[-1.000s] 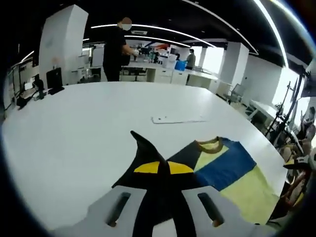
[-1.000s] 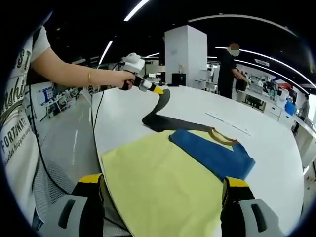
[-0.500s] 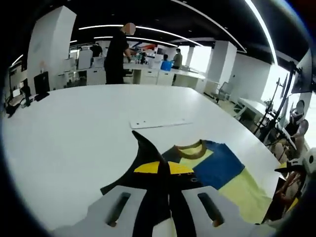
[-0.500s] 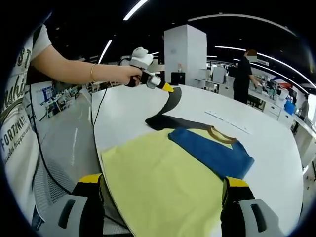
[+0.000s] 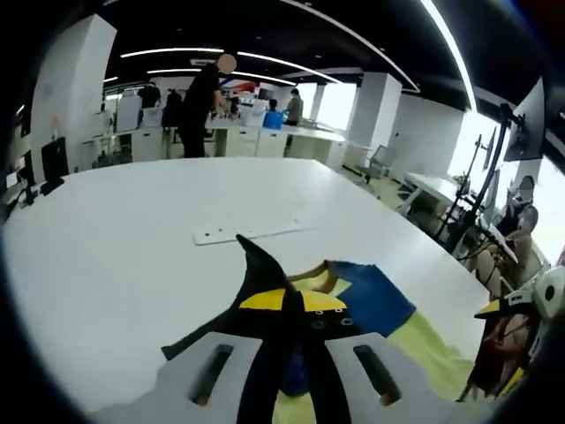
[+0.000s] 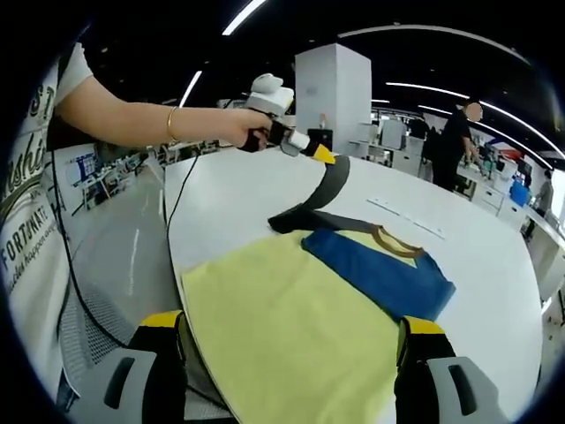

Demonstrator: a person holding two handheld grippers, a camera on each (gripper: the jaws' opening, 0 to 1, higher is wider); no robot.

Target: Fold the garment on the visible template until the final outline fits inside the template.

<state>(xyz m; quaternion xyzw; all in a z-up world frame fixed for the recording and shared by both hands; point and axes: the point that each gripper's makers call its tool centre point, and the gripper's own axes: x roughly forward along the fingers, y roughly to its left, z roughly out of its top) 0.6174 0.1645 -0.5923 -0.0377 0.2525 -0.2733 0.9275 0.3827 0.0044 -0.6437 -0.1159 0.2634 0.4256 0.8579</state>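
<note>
Left gripper view: left gripper (image 5: 293, 300) pinched tight on the garment's (image 5: 371, 296) black sleeve (image 5: 256, 265), lifted above the white table (image 5: 106, 256).

Right gripper view: right gripper (image 6: 291, 353) spread wide, low over the yellow-and-blue garment lying flat on the table; hand (image 6: 231, 131) outstretched, raising the sleeve.

Around the large white round table (image 5: 132, 256) lies an open-plan office with white square pillars (image 6: 331, 88), long ceiling light strips (image 5: 371, 40), bright windows (image 5: 340, 104) and desks (image 5: 265, 137) behind it.
</note>
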